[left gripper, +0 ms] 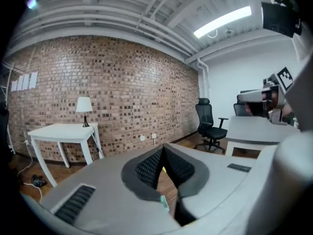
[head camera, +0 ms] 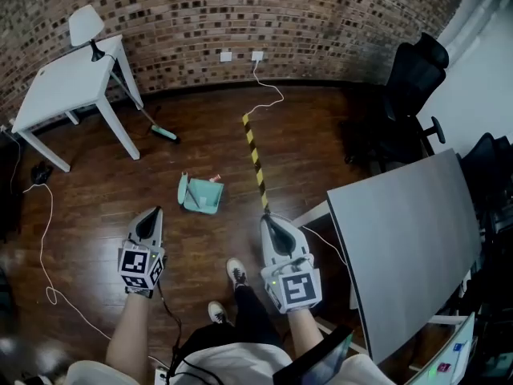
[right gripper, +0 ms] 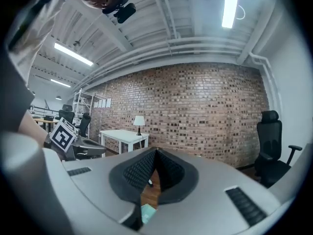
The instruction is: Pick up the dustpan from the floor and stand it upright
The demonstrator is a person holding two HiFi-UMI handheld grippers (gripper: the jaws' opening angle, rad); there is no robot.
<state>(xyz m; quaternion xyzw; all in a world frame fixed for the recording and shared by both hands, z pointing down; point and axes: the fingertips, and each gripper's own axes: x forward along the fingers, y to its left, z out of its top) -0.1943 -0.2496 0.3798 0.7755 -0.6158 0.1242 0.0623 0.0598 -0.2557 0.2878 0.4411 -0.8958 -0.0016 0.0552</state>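
The teal dustpan [head camera: 199, 195] rests on the dark wooden floor in the head view, ahead of both grippers and between them. Whether it lies flat or stands I cannot tell. My left gripper [head camera: 152, 212] hovers short of it to the left, jaws shut and holding nothing. My right gripper [head camera: 268, 219] hovers to its right, also shut and empty. In the left gripper view the left gripper [left gripper: 163, 148] has its pads together, and a teal sliver of the dustpan [left gripper: 164, 203] shows below them. In the right gripper view the right gripper [right gripper: 156, 152] is likewise shut, above a teal patch of the dustpan [right gripper: 146, 212].
A white table [head camera: 68, 83] with a lamp [head camera: 86, 26] stands at the back left, a teal-headed broom [head camera: 166, 133] beside it. A yellow-black strip [head camera: 255, 160] runs across the floor. A grey desk [head camera: 409, 239] and a black office chair [head camera: 413, 79] fill the right. A white cable [head camera: 48, 239] trails at left.
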